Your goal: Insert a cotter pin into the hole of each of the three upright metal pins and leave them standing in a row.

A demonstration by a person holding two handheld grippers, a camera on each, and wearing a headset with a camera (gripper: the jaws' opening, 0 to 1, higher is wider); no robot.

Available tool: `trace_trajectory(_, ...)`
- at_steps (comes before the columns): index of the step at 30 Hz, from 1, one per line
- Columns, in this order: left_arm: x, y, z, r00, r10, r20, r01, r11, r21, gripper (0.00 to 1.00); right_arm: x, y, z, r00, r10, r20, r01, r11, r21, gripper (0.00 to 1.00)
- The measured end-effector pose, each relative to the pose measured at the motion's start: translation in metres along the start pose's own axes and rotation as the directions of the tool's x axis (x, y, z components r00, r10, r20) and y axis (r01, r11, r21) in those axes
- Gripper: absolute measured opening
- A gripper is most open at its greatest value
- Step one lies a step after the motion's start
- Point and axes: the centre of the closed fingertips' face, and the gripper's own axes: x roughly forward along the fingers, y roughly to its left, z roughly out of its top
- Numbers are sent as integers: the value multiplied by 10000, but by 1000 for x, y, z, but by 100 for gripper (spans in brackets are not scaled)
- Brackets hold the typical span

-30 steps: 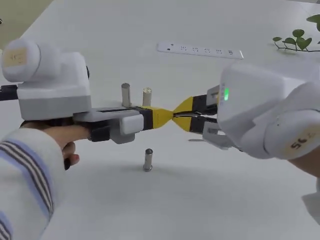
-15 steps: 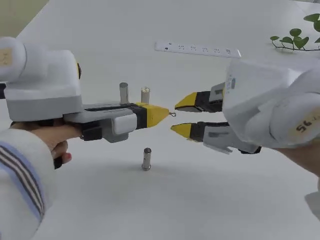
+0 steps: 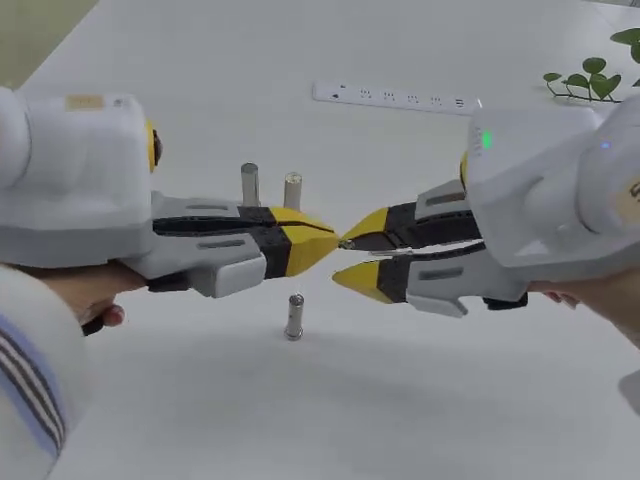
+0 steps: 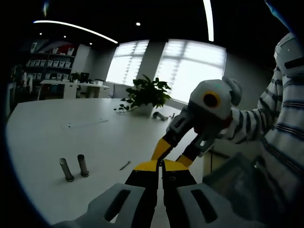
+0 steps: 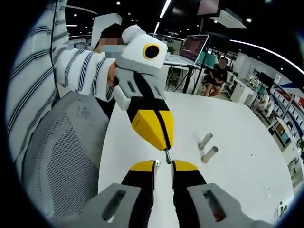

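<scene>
White surface (image 3: 400, 400), power strip (image 3: 397, 99), plant (image 4: 145, 94) by bright windows (image 4: 190, 66), left hand-held gripper (image 3: 336, 240) pinching cotter pin (image 5: 167, 156), right hand-held gripper (image 3: 340, 259) jaws apart

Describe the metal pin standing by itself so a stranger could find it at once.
On the white table, start at the power strip and come toward the viewer, past two pins standing side by side. The next pin is it: upright, alone, well apart from that pair.
</scene>
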Motion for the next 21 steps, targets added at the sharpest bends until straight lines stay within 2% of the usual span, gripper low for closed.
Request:
trace_trajectory(5, -2, -6, -2, 9995, -93, -315, 108, 9988, 484, 0, 1, 4, 0, 9994, 252, 219, -262, 9986, 453, 3)
trace_trajectory(7, -2, -10, 1, 9993, -239, -298, 258, 9974, 677, 0, 1, 6, 3, 9985, 371, 400, -394, 9976, 575, 0)
trace_trajectory(14, -1, -13, 1, 9979, -409, -507, 466, 9922, 1154, 0, 1, 8, 2, 9979, 449, 471, -481, 9965, 688, 0)
trace_trajectory(21, -3, -17, -6, 9936, -668, -911, 805, 9846, 1554, 0, -2, 13, 0, 9965, 641, 534, -683, 9944, 804, 0)
